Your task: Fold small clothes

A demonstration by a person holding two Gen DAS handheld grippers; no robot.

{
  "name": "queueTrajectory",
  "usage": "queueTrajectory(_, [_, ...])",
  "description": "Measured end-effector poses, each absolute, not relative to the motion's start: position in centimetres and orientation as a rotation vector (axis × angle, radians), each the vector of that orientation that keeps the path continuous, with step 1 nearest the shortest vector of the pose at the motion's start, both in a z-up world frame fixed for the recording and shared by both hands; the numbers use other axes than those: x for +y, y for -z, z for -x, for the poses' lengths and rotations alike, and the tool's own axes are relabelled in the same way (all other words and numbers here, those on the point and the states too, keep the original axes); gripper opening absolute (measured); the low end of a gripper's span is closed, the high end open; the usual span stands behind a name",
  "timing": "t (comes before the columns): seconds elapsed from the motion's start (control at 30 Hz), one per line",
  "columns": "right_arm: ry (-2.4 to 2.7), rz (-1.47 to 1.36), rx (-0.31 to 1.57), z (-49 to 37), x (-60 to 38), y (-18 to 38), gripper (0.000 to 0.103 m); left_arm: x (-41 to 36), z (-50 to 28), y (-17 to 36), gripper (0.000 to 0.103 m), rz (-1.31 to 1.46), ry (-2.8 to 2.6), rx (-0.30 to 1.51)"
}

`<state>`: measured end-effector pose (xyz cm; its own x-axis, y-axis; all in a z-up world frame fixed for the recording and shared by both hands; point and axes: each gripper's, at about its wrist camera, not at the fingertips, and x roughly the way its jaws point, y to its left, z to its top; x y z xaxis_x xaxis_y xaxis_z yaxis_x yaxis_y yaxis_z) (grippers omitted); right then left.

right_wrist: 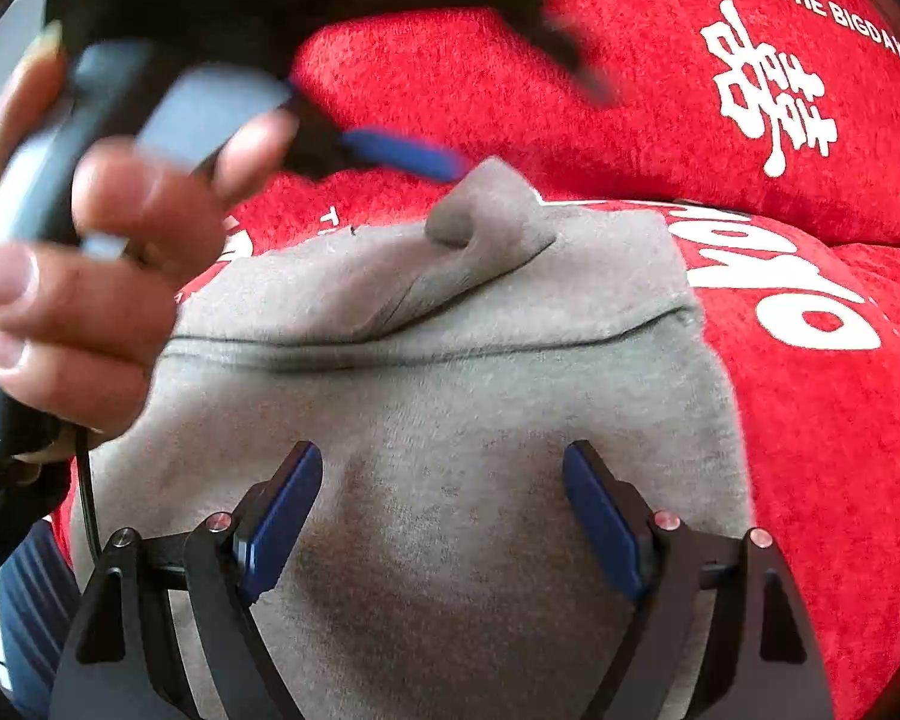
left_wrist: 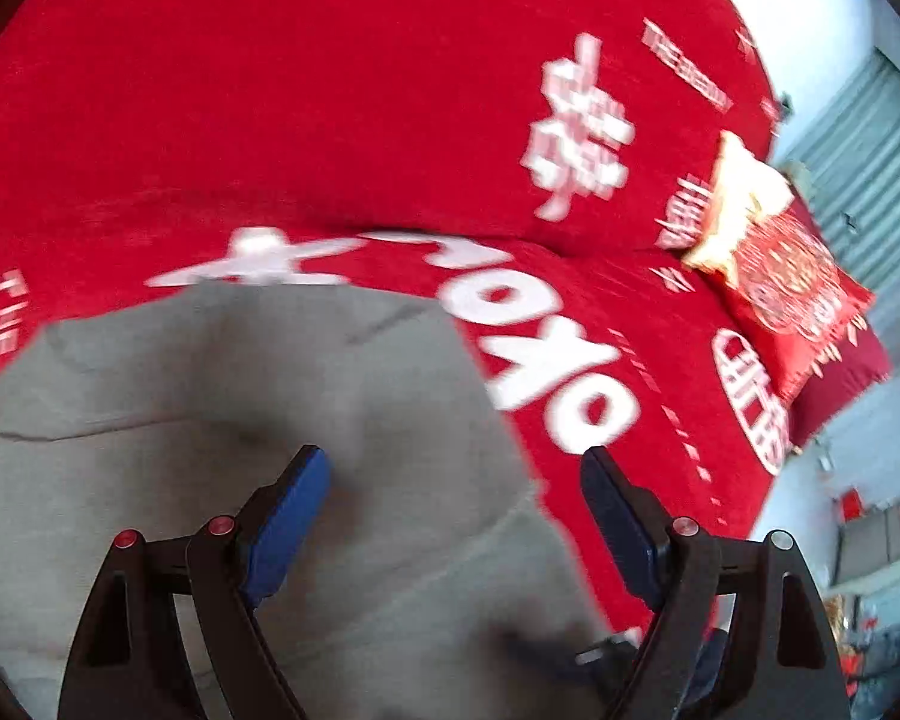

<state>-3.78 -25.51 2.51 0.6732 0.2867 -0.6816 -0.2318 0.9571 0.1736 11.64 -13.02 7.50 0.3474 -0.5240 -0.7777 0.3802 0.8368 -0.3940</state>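
Partly blurred, left gripper (right_wrist: pixel 390 150) overlaps grey garment (right_wrist: pixel 450 420).

Garment (right_wrist: pixel 450 420): grey matt fleecy cloth. Cover (right_wrist: pixel 810 420): red napped plush. Pads (right_wrist: pixel 285 516): blue, smooth, matt.

Your claws (left_wrist: pixel 456 468) (right_wrist: pixel 444 462) are black frames with blue pads (right_wrist: pixel 282 516) and red screws (left_wrist: pixel 221 525); your hand (right_wrist: pixel 90 276) is bare-skinned.

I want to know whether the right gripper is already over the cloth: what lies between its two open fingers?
Only the grey garment lies between the right gripper fingers, which are open and empty, in the right wrist view.
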Motion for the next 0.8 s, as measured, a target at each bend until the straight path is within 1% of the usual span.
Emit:
queueTrajectory(0.1, [-0.256, -0.088, 0.752, 2.8, -26.5, -3.9, 0.085, -9.1, -12.0, -6.8, 0.086, 0.121, 0.447, 1.064])
queueTrajectory(0.23, [-0.19, -0.095, 0.762, -1.0, -27.0, -5.5, 0.085, -3.8, -11.8, -5.7, 0.086, 0.118, 0.19, 1.041])
queueTrajectory(0.33, [-0.203, -0.086, 0.793, -4.7, -25.2, -6.3, 0.085, -0.5, -11.1, -4.7, 0.086, 0.107, -0.014, 1.015])
queueTrajectory(0.43, [-0.244, -0.046, 0.86, -8.9, -21.9, -5.8, 0.084, 1.2, -10.8, -3.4, 0.086, 0.125, -0.083, 1.043])
queueTrajectory(0.47, [-0.225, -0.029, 0.915, -10.8, -21.1, -4.8, 0.079, 1.5, -10.7, -2.7, 0.086, 0.131, -0.084, 1.064])
queueTrajectory(0.5, [-0.212, -0.026, 0.952, -11.8, -20.8, -4.1, 0.053, 1.4, -10.7, -2.3, 0.086, 0.126, -0.08, 1.076])
queueTrajectory(0.53, [-0.2, -0.026, 0.986, -12.6, -20.8, -3.3, 0.033, 1.4, -10.5, -1.9, 0.086, 0.114, -0.076, 1.085])
queueTrajectory(0.57, [-0.156, -0.023, 0.993, -13.1, -21.6, -2.9, 0.015, 1.4, -10.2, -1.6, 0.086, 0.097, -0.071, 1.09])
queueTrajectory(0.67, [-0.103, -0.189, 0.955, -11.3, -25.9, -3.3, 0.016, 1.0, -9.8, -0.6, 0.086, 0.059, -0.048, 1.098])
queueTrajectory(0.7, [-0.083, -0.236, 0.935, -10.4, -27.6, -3.4, 0.027, 0.9, -9.7, -0.6, 0.086, 0.046, -0.047, 1.094])
queueTrajectory(0.73, [-0.067, -0.276, 0.912, -9.4, -28.8, -3.6, 0.032, 0.6, -9.4, -0.7, 0.086, 0.034, -0.046, 1.087])
queueTrajectory(0.77, [-0.039, -0.325, 0.891, -8.0, -30.7, -3.6, 0.041, 0.4, -9.2, -0.8, 0.086, 0.026, -0.039, 1.081])
queueTrajectory(0.8, [-0.036, -0.36, 0.884, -7.2, -31.8, -3.5, 0.047, 0.1, -9.1, -0.8, 0.086, 0.025, -0.026, 1.08])
